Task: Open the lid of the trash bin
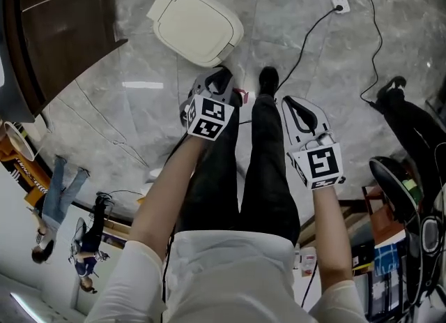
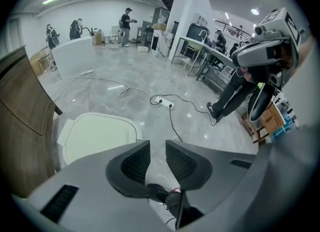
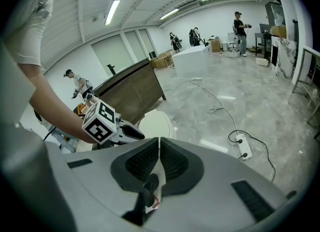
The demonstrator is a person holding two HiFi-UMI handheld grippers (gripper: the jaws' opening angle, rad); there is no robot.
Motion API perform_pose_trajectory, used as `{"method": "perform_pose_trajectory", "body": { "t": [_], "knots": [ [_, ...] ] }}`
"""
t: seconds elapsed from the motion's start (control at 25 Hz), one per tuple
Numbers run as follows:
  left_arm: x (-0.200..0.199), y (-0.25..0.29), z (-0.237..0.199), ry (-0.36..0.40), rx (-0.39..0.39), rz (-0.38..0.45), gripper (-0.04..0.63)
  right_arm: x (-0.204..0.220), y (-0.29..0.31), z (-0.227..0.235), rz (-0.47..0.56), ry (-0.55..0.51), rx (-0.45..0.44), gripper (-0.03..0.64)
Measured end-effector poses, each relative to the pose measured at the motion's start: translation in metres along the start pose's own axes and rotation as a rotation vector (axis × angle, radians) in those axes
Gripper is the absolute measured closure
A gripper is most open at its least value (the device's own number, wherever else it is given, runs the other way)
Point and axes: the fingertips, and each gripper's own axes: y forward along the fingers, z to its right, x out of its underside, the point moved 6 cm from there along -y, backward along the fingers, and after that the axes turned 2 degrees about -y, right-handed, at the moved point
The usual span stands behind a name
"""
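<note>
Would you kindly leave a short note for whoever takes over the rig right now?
Left gripper: fingers apart, nothing between them, held short of the lid.
Right gripper: fingers together, empty.
Lid: closed and untouched, ahead and to the left in the head view.
Done: nothing yet.
Left: bring a gripper to the lid and lift it open.

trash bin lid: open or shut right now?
Shut. The cream trash bin lid lies flat and closed, with no gap showing under its rim in the head view or the left gripper view.
</note>
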Motion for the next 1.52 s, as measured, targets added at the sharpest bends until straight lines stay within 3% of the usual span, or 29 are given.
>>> {"method": "perform_pose_trajectory", "body": {
  "t": [0.52, 0.76, 1.12, 1.52],
  "knots": [
    [0.035, 0.084, -0.014, 0.035, -0.042, -0.123, 0.472, 0.047, 0.025, 0.013, -0.035, 0.035, -0.006, 0.583],
    [0.043, 0.107, -0.014, 0.015, -0.053, -0.197, 0.419, 0.052, 0.027, 0.015, -0.038, 0.049, -0.012, 0.584],
    [0.035, 0.116, -0.009, -0.013, -0.133, -0.213, 0.416, 0.051, 0.026, 0.027, -0.036, 0.047, -0.014, 0.584],
    [0.023, 0.098, -0.009, -0.095, -0.122, -0.183, 0.407, 0.039, 0.007, 0.038, -0.055, -0.032, -0.044, 0.584]
  ]
}}
